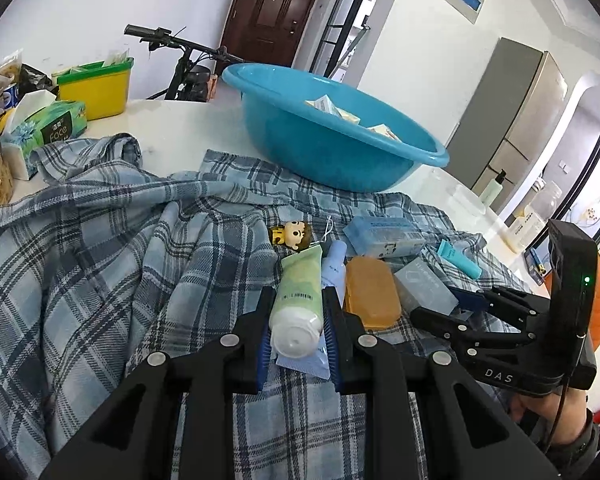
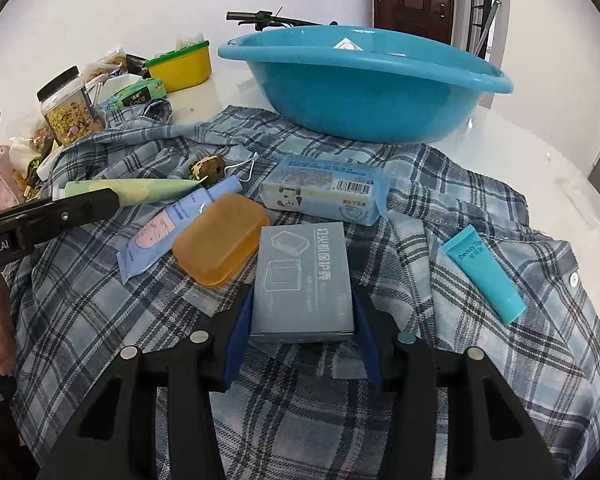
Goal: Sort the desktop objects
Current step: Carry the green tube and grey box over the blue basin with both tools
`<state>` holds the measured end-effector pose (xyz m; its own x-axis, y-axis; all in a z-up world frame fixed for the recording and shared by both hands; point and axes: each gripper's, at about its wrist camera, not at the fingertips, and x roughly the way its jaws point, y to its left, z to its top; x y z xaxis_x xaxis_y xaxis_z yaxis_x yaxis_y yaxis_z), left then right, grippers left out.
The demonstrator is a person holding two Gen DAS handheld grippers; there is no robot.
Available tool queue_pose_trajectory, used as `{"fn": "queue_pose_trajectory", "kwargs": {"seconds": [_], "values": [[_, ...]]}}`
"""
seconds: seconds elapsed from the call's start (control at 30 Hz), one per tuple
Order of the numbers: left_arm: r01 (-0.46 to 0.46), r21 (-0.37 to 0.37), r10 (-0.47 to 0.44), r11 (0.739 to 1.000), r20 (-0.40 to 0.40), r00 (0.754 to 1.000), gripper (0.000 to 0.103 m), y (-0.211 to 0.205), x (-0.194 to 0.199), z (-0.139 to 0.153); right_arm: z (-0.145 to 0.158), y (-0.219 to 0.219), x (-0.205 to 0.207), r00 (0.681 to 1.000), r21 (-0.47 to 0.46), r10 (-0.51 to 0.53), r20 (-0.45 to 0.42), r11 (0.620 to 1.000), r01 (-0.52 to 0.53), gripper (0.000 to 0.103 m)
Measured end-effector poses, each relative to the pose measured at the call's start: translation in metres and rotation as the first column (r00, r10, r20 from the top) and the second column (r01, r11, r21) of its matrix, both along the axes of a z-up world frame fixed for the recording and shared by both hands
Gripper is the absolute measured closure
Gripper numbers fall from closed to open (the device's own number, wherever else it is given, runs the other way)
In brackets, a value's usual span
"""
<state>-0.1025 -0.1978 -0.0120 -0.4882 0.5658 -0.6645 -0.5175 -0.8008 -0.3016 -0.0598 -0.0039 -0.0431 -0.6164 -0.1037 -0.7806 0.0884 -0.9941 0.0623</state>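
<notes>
My left gripper (image 1: 298, 312) is shut on a pale green tube (image 1: 298, 300), its white cap toward the camera; the tube also shows in the right wrist view (image 2: 140, 192). Under it lies a light blue tube (image 1: 334, 270). My right gripper (image 2: 302, 320) is shut on a grey-blue box (image 2: 302, 284), which rests on the plaid shirt (image 2: 440, 360). An orange soap case (image 2: 220, 238), a blue wipes pack (image 2: 328, 188), a teal tube (image 2: 484, 274) and a small doll keychain (image 1: 294, 234) lie on the shirt. The blue basin (image 1: 332, 132) stands behind.
A yellow bin (image 1: 96, 86) with a green lid, a green tissue pack (image 1: 48, 128) and a jar of cereal (image 2: 70, 110) stand at the back left of the white table (image 1: 172, 120). Several small packets (image 1: 352, 114) lie in the basin. A bicycle (image 1: 184, 68) stands behind the table.
</notes>
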Motion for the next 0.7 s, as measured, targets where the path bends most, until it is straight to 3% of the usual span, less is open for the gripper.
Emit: {"fn": "queue_pose_trajectory", "kwargs": {"seconds": [0.27, 0.7], "values": [[-0.022, 0.032, 0.025, 0.999, -0.067, 0.997, 0.080, -0.009, 0.010, 0.020, 0.012, 0.005, 0.010, 0.999, -0.054, 0.005, -0.054, 0.999, -0.008, 0.057], [0.026, 0.020, -0.021, 0.999, -0.197, 0.980, 0.080, 0.001, 0.018, 0.080, 0.073, 0.013, 0.012, 0.982, -0.077, 0.000, -0.191, 0.997, -0.015, 0.057]]}}
